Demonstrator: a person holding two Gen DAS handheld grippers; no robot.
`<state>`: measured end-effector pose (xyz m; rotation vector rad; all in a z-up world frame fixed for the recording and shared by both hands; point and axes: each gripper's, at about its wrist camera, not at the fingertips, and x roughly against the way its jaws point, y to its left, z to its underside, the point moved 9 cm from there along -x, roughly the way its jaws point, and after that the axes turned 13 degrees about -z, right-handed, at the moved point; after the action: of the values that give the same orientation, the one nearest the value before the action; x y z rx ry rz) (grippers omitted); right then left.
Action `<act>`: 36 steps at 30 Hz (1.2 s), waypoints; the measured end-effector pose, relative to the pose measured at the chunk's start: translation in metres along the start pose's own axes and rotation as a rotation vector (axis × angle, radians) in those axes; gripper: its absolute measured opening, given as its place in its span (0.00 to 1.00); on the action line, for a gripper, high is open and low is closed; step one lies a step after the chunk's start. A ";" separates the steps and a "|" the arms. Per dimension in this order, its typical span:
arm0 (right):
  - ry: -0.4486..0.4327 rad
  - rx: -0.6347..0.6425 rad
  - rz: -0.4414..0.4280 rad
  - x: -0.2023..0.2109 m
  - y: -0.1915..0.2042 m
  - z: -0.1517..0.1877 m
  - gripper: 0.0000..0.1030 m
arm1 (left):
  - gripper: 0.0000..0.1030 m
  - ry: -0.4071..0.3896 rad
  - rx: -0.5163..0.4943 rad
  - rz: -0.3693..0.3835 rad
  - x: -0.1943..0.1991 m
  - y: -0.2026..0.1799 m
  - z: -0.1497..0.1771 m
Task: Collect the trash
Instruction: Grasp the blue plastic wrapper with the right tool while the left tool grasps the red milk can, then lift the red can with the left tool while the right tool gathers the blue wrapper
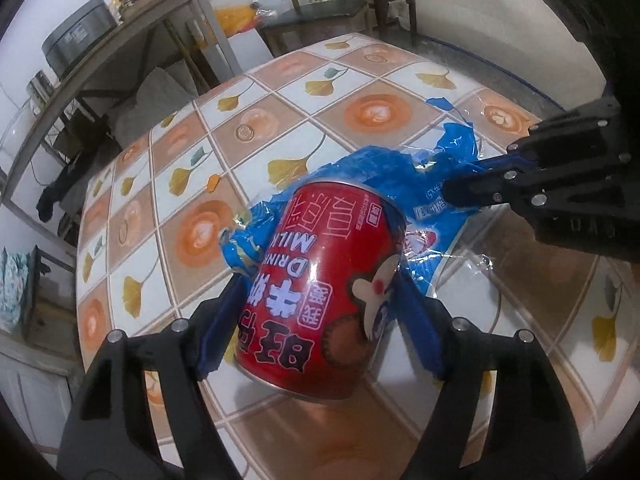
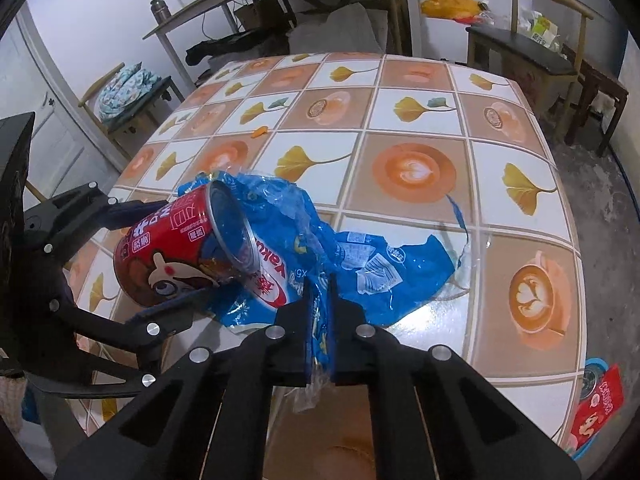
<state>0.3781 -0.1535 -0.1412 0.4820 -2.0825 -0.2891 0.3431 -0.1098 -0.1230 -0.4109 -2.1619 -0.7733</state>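
Note:
My left gripper (image 1: 320, 280) is shut on a red milk drink can (image 1: 320, 296) and holds it tilted just above the table. The can also shows in the right wrist view (image 2: 176, 252), with the left gripper (image 2: 164, 252) around it. My right gripper (image 2: 320, 288) is shut on the near edge of a crumpled blue plastic wrapper (image 2: 360, 256), which lies on the tiled tablecloth (image 2: 412, 120) under and beside the can. In the left wrist view the wrapper (image 1: 432, 184) spreads behind the can, with the right gripper (image 1: 464, 188) pinching it from the right.
A small orange scrap (image 2: 260, 131) lies on the table farther back. A red packet and a bin (image 2: 596, 404) sit on the floor at the right. Chairs (image 2: 528, 52), a shelf table (image 1: 132, 40) and a stool with cloth (image 2: 128, 88) stand around the table.

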 end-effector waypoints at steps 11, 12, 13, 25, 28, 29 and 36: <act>-0.021 -0.015 0.006 0.020 -0.005 0.019 0.05 | 0.65 0.008 0.331 0.172 0.046 0.033 0.037; -0.023 -0.007 0.008 0.025 -0.005 0.022 0.05 | 0.65 0.006 0.364 0.180 0.052 0.036 0.041; -0.026 0.010 0.009 0.033 -0.001 0.027 0.05 | 0.65 0.006 0.398 0.185 0.055 0.040 0.047; -0.018 0.127 -0.048 0.106 0.046 0.081 0.05 | 0.63 0.038 0.490 0.259 0.061 0.018 0.080; -0.025 0.078 -0.142 0.103 0.057 0.083 0.05 | 0.62 0.044 0.476 0.278 0.063 0.006 0.084; -0.030 0.058 -0.178 0.100 0.061 0.082 0.05 | 0.62 0.048 0.475 0.282 0.062 0.003 0.085; -0.056 -0.057 -0.325 0.071 0.072 0.059 0.05 | 0.62 0.057 0.468 0.300 0.060 -0.005 0.090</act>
<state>0.2779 -0.1199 -0.0908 0.7866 -2.0389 -0.5558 0.2504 -0.0531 -0.1242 -0.4441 -2.0797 -0.1036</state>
